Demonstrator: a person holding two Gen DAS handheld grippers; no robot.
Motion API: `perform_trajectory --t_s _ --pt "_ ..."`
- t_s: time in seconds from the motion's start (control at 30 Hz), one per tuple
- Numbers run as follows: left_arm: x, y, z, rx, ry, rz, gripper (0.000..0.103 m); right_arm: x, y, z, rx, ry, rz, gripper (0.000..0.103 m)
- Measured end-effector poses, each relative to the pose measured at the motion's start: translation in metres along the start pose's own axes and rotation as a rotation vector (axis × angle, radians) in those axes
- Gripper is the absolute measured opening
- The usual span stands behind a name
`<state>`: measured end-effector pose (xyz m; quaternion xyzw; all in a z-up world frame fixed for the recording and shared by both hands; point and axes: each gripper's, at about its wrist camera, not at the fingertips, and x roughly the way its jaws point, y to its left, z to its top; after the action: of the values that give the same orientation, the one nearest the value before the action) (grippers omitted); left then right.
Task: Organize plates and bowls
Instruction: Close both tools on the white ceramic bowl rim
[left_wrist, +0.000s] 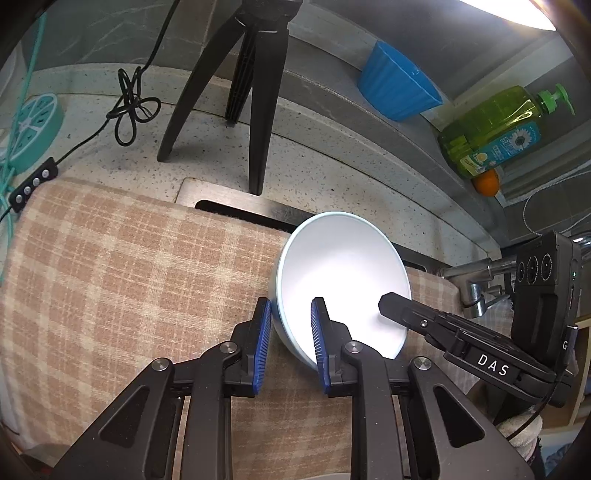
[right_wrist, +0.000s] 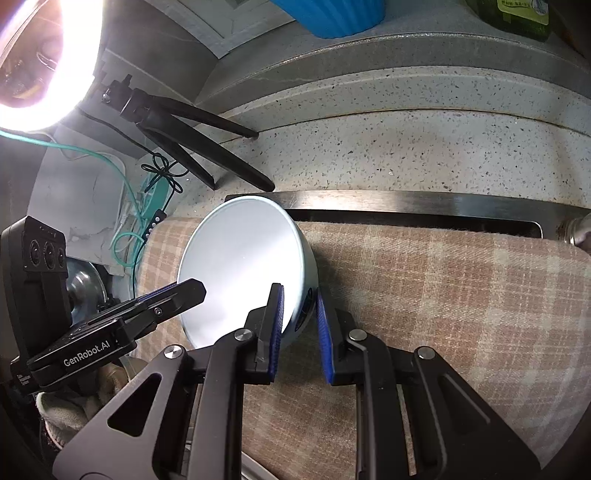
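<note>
A pale blue bowl (left_wrist: 340, 273) with a white inside is held tilted above the checked cloth (left_wrist: 129, 277). My left gripper (left_wrist: 290, 332) is shut on its near-left rim, one blue pad inside and one outside. My right gripper (right_wrist: 299, 317) is shut on the opposite rim of the same bowl (right_wrist: 243, 258). The right gripper's finger shows in the left wrist view (left_wrist: 406, 312), reaching into the bowl. The left gripper's finger shows in the right wrist view (right_wrist: 173, 295).
A black tripod (left_wrist: 251, 92) stands on the speckled counter (left_wrist: 332, 140) behind the cloth. A blue ribbed bowl (left_wrist: 399, 85) and a green soap bottle (left_wrist: 495, 129) sit on the back ledge. A faucet (left_wrist: 472, 284) is at right. Cables (left_wrist: 133, 103) lie at left.
</note>
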<state>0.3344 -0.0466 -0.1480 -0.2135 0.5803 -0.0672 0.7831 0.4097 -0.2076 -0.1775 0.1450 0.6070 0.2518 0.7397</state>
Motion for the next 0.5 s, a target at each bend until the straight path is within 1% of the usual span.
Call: perform_trajectory --t_s 0.27,0.5 --pt "-0.019 -0.001 -0.007 0.012 -0.032 -0.012 0.020 -0.013 0.012 -0.009 -0.022 -0.011 0.001 0.018" --pt "-0.039 0.006 -0.021 0.001 -0.058 -0.035 0.020 -0.026 0.028 -0.021 -0.044 -0.024 0.010 0.018"
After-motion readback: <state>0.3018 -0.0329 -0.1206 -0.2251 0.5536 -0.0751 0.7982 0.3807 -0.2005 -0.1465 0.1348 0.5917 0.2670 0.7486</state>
